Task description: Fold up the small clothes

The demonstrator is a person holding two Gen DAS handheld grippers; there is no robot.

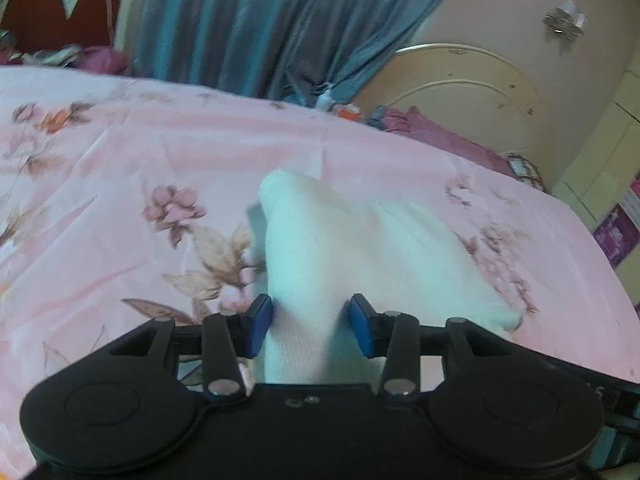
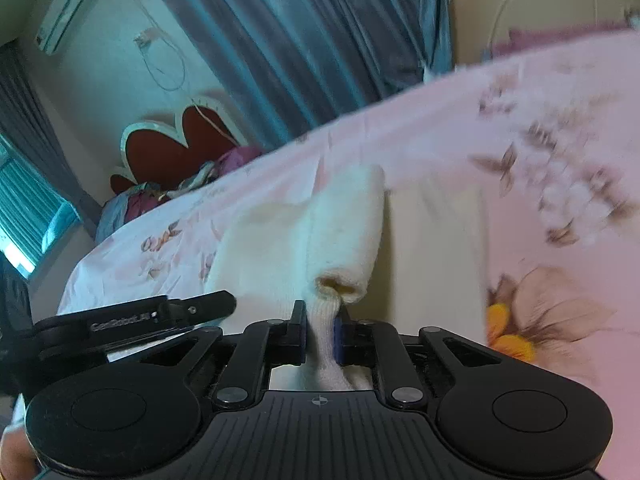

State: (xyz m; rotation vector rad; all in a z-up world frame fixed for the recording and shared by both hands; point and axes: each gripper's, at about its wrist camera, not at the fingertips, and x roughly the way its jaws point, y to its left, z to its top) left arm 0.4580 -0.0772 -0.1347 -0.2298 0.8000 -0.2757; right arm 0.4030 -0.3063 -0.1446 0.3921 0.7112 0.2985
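Observation:
A small white knit garment (image 1: 352, 248) lies on the pink floral bedsheet (image 1: 120, 168). In the left wrist view my left gripper (image 1: 310, 326) straddles a raised fold of it; the blue pads (image 1: 260, 320) stand apart with cloth between them, and I cannot see whether they press it. In the right wrist view my right gripper (image 2: 322, 330) is shut on an edge of the white garment (image 2: 340, 220), which bunches into a rolled fold just ahead of the fingertips. The left gripper's black body (image 2: 140, 316) shows at the left of that view.
Blue-grey curtains (image 1: 280, 20) hang behind the bed. A cream headboard (image 1: 460, 92) and purple pillows (image 1: 440, 132) are at the far right. A red scalloped headboard (image 2: 176, 148) with piled clothes stands beyond. The bed's right edge (image 1: 592, 240) drops off near a cupboard.

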